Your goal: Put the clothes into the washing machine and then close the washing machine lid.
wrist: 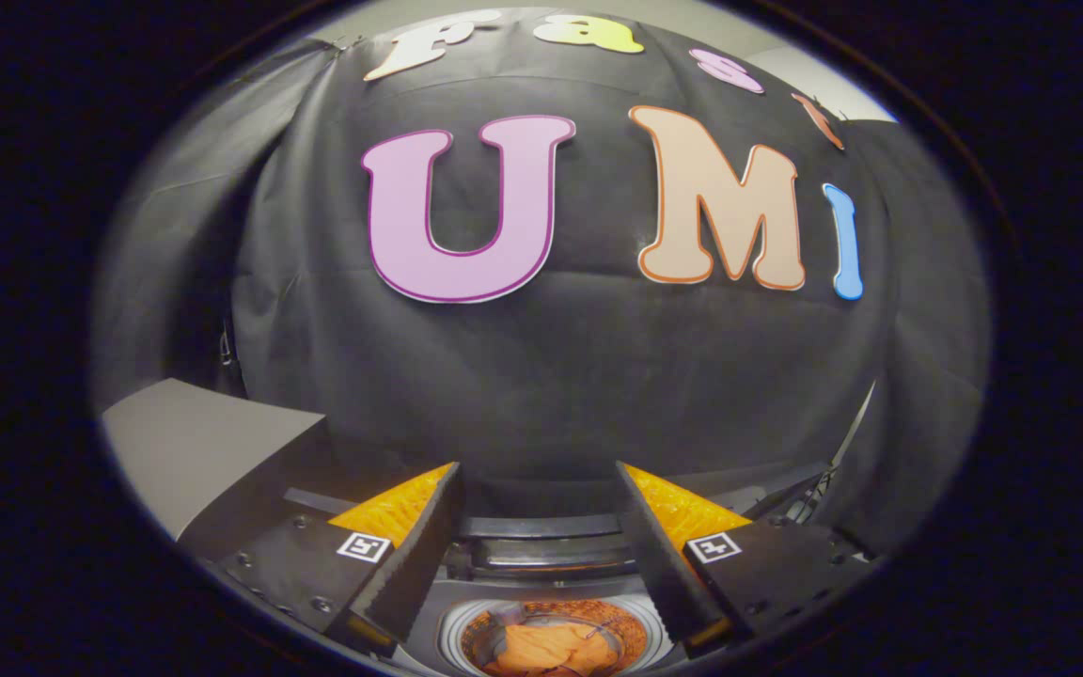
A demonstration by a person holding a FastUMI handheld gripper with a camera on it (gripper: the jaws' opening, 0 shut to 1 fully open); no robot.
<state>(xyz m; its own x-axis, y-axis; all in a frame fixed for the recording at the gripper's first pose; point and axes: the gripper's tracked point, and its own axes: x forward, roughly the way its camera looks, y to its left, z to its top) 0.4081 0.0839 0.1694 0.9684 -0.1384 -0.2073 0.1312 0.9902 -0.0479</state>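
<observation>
My gripper (538, 472) hangs above the washing machine with its fingers (419, 536) wide apart and nothing between them. Below, between the finger bases, the machine's round drum opening (452, 632) shows, and an orange garment (551, 649) lies inside it. The raised lid (541, 555) stands behind the opening, seen edge-on between the fingers. The fingertips point toward the black cloth wall beyond the machine.
A grey slanted panel (194, 442) stands to the left of the left finger. Cables (809, 503) run down at the right beside the machine's back edge. The black cloth wall (551, 376) closes off the space ahead.
</observation>
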